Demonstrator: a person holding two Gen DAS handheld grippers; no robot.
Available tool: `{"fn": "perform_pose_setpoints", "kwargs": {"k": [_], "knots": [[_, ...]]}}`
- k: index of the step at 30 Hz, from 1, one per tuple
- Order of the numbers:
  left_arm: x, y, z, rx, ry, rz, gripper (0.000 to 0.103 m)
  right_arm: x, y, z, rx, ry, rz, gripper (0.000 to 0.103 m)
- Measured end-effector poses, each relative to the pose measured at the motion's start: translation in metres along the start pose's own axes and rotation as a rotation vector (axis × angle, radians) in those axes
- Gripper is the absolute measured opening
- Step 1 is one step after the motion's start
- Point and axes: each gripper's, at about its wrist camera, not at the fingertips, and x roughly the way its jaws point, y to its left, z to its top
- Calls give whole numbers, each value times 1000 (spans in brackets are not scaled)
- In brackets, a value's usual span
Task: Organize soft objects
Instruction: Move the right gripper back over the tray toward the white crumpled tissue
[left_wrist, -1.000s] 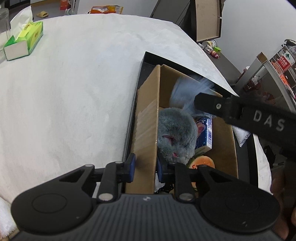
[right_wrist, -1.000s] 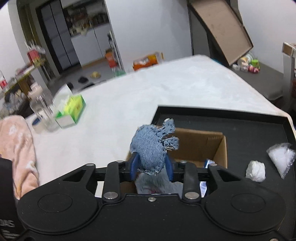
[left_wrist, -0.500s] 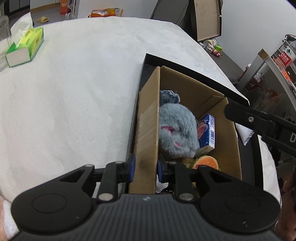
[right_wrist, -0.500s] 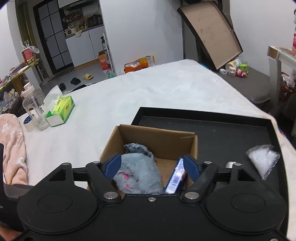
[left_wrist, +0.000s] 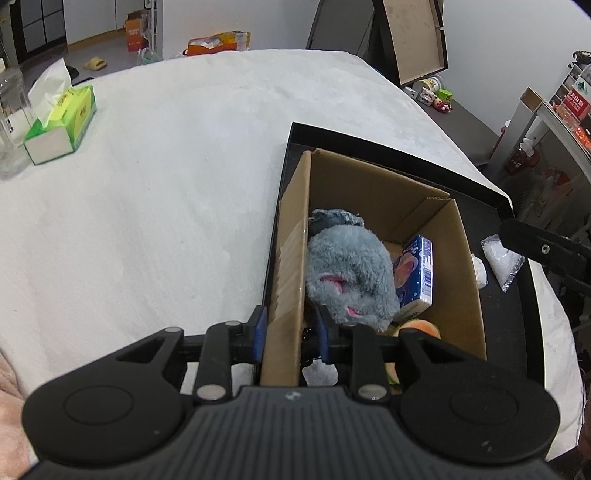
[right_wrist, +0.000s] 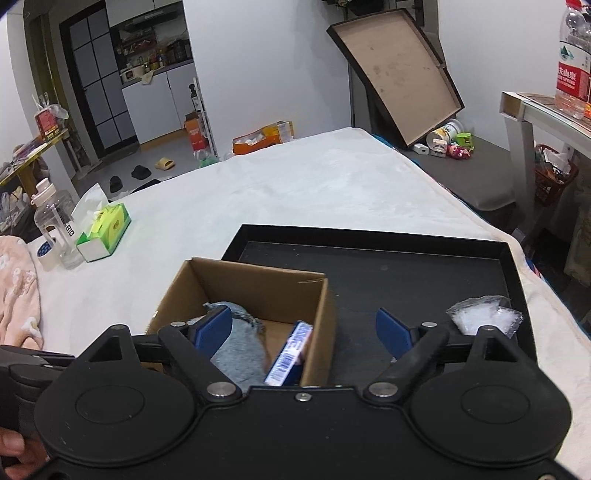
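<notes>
A cardboard box (left_wrist: 369, 184) stands at the left end of a black tray (right_wrist: 406, 266). In it lie a grey plush (left_wrist: 351, 273), a blue-grey denim pouch (left_wrist: 334, 218) behind it, a blue carton (left_wrist: 415, 273) and an orange plush (left_wrist: 417, 326). My left gripper (left_wrist: 290, 332) straddles the box's left wall; its jaws are opening and a small gap shows at the inner pad. My right gripper (right_wrist: 303, 328) hovers over the box's right wall, jaws opening wide, with nothing held. One of its fingers (left_wrist: 543, 251) shows in the left wrist view.
A clear bag of white filling (right_wrist: 484, 317) and a white lump (left_wrist: 479, 271) lie on the tray right of the box. On the white blanket stand a green tissue box (right_wrist: 105, 229), a bottle (right_wrist: 55, 229) and a tape roll (right_wrist: 46, 251). A pink cloth (right_wrist: 14, 295) lies at the left.
The right gripper opened and let go of the denim pouch, which now lies in the box behind the plush. That gripper drew back to the right. The left jaws eased slightly apart.
</notes>
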Motion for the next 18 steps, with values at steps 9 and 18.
{"fn": "perform_pose_setpoints", "kwargs": {"k": [9,18], "knots": [[-2,-16,4,27,-12,79,44,2,-33,0,3,-16,-1,88],[-1,-37,2,105,-49,162,61,20,-68,-24,73,-12,21,88]]}}
